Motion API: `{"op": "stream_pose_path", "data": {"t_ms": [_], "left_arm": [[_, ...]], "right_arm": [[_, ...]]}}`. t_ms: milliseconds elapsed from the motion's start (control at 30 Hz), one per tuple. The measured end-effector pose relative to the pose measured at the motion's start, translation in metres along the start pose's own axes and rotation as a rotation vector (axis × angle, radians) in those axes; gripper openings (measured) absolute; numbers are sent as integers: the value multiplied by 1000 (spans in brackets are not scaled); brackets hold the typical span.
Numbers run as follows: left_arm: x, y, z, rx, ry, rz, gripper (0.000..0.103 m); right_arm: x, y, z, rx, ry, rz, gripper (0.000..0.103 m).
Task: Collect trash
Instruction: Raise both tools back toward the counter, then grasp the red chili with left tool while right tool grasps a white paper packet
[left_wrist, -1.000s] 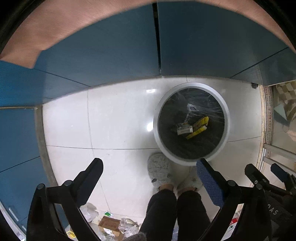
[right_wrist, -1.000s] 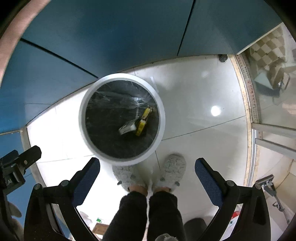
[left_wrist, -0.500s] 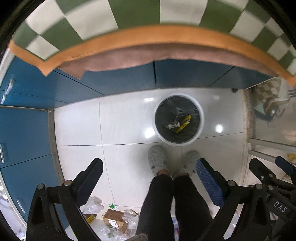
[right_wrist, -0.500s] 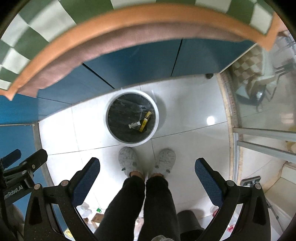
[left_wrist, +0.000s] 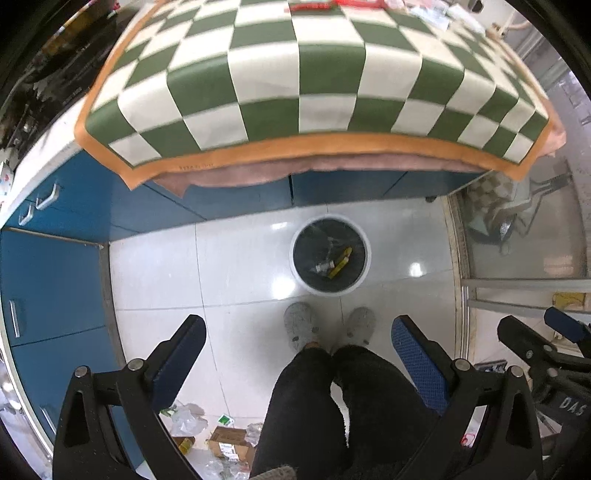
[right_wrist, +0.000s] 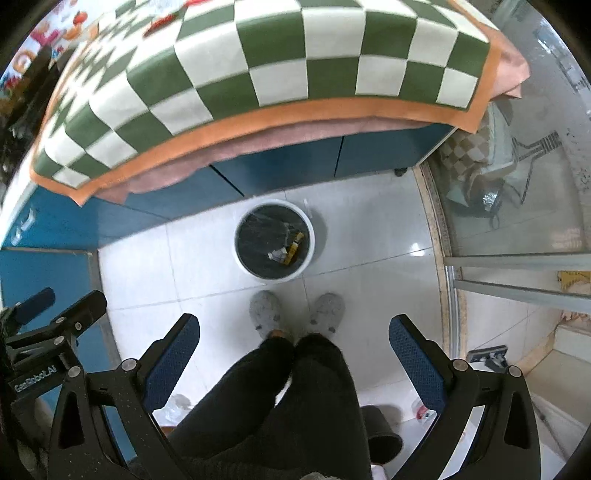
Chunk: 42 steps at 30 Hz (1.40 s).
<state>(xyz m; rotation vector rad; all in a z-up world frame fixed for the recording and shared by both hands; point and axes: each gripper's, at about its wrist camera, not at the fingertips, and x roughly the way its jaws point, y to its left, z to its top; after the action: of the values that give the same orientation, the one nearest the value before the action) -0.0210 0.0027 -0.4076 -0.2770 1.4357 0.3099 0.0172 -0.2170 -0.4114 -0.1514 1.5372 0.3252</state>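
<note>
Left gripper (left_wrist: 297, 334) and right gripper (right_wrist: 293, 332) held wide apart, empty, above white bin (left_wrist: 330, 225); yellow wrappers (left_wrist: 341, 261) seen inside.

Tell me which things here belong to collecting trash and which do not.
Belong: white bin with yellow wrappers; floor litter; open left hand-held gripper; open right hand-held gripper.
Do not: checkered cloth; blue cabinets; slippers.

- I see the trash bin (left_wrist: 329, 257) on the floor (left_wrist: 240, 266), in front of my slippers (left_wrist: 300, 325).
- A wrapper (left_wrist: 340, 261) lies inside it.
- Behind the bin stand the cabinets (left_wrist: 236, 199), with the tablecloth (left_wrist: 314, 81) on top.
- A cardboard box (left_wrist: 231, 445) sits behind my legs (left_wrist: 332, 406), to the left.
</note>
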Motion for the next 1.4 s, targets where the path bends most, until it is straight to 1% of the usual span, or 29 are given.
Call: {"op": "stream_pose_path", "data": {"t_ms": [133,200,233,267,367,433,467,500,533,600,633,667,700,733,767,833,900,933,1000,1033,1067,1100,1133,1200,1233,1267,1300,1367,1400], "left_arm": [[-25,-3,25,-31,-53,2,103],[-39,-6,41,-36,-98,6,103],[-48,-8,54,-37,-131,18,103],[-55,-11,70,-42,-166,30,103],[-67,-11,107,-66,-222,61,103],[-67,-14,143,-70,-256,72,102],[-64,-20,165,-44,-270,84,102],[-61,-24,176,-19,-276,94,102],[-53,-33,202,40,-280,130,102],[-40,-45,233,112,-267,175,100],[-29,-51,254,153,-249,190,94],[-16,-56,275,192,-224,197,86],[-10,-57,286,213,-206,199,83],[4,-61,304,252,-171,210,77],[13,-64,314,281,-149,221,71],[37,-69,335,349,-85,229,71],[49,-70,344,382,-39,208,71],[54,-71,347,400,-20,199,71],[55,-71,350,418,-18,179,68],[55,-70,352,412,-8,156,62],[54,-69,352,398,15,108,43],[53,-68,353,386,31,67,30],[52,-68,352,366,54,9,9],[51,-72,349,359,47,28,8],[50,-73,347,348,43,36,8],[49,-73,346,328,40,37,8],[47,-72,345,297,35,32,8],[44,-68,342,228,24,33,8],[43,-63,340,186,19,34,7]], "right_arm": [[-21,-6,15,62,-36,84,103],[-29,-11,30,95,-51,131,103],[-36,-14,43,115,-65,165,103],[-40,-17,52,123,-74,176,103],[-53,-26,90,125,-116,185,103],[-60,-36,128,135,-140,193,103],[-60,-39,141,136,-145,196,103],[-62,-46,166,132,-152,203,103],[-62,-50,184,125,-155,207,103],[-61,-59,228,106,-150,203,103],[-59,-63,245,100,-143,203,103],[-56,-68,272,90,-137,205,103],[-53,-70,290,81,-135,202,103],[-50,-73,306,71,-133,197,103],[-46,-75,325,61,-130,192,103],[-34,-82,365,52,-119,184,103],[-21,-86,399,52,-108,185,103],[-16,-88,411,53,-106,182,103],[-4,-87,436,49,-99,183,103],[3,-86,447,53,-94,179,103],[11,-84,460,62,-87,177,103],[17,-82,469,66,-84,179,103],[22,-80,475,72,-84,179,102],[34,-71,486,86,-95,168,96],[34,-63,488,77,-134,124,88],[35,-50,490,43,-163,82,87],[36,-41,490,18,-176,51,84],[37,-16,489,-61,-232,-60,64],[35,-6,487,-97,-262,-78,40]]}}
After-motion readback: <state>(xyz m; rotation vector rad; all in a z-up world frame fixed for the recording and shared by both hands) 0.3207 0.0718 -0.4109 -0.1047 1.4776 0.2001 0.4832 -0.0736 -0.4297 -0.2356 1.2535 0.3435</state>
